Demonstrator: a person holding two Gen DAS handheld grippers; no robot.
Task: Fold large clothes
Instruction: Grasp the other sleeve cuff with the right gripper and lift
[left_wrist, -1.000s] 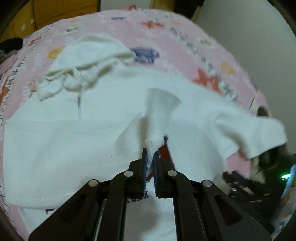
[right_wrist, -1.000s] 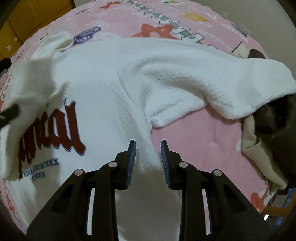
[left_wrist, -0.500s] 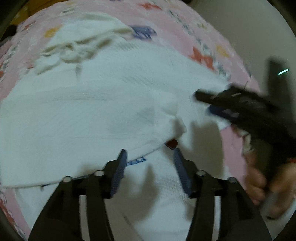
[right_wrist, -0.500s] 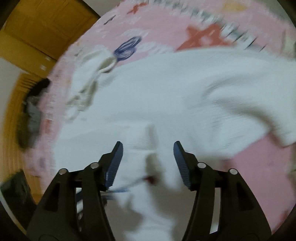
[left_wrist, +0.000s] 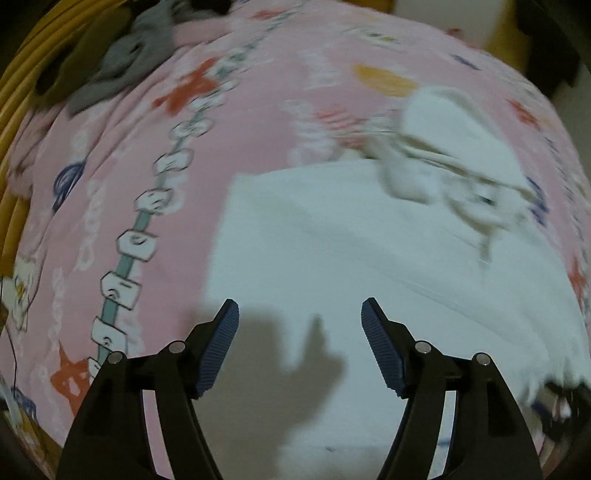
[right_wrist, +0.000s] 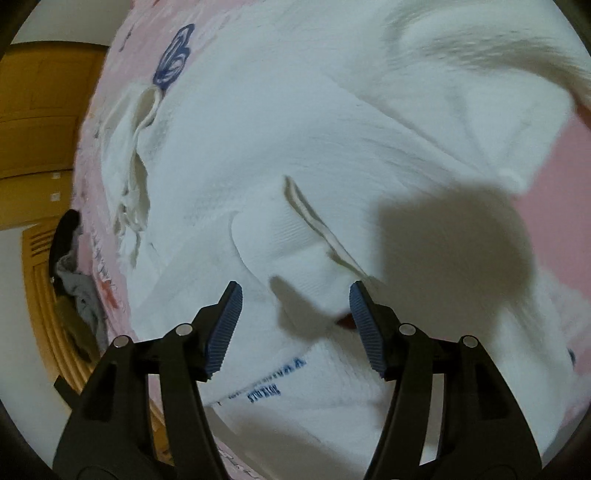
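Note:
A large white hoodie (left_wrist: 351, 251) lies spread on a pink patterned bedspread (left_wrist: 155, 192), its hood and drawstrings (left_wrist: 454, 173) bunched at the upper right in the left wrist view. My left gripper (left_wrist: 299, 325) hangs over the garment's left edge, jaws opening, nothing between them. In the right wrist view the hoodie (right_wrist: 332, 129) fills the frame, with a folded-over sleeve cuff (right_wrist: 291, 236) and blue printed lettering (right_wrist: 266, 384) below it. My right gripper (right_wrist: 295, 306) stands open just above the cuff, holding nothing.
Grey and dark clothes (left_wrist: 122, 62) are piled at the bed's upper left beside a yellow wooden frame (left_wrist: 22, 92). In the right wrist view, wooden furniture (right_wrist: 37, 129) and more clothes (right_wrist: 77, 288) sit left of the bed. Pink bedspread (right_wrist: 554, 173) shows at the right.
My left gripper let go of the white fabric, opened wide and swung left to the garment's edge. My right gripper opened further and turned over the folded sleeve.

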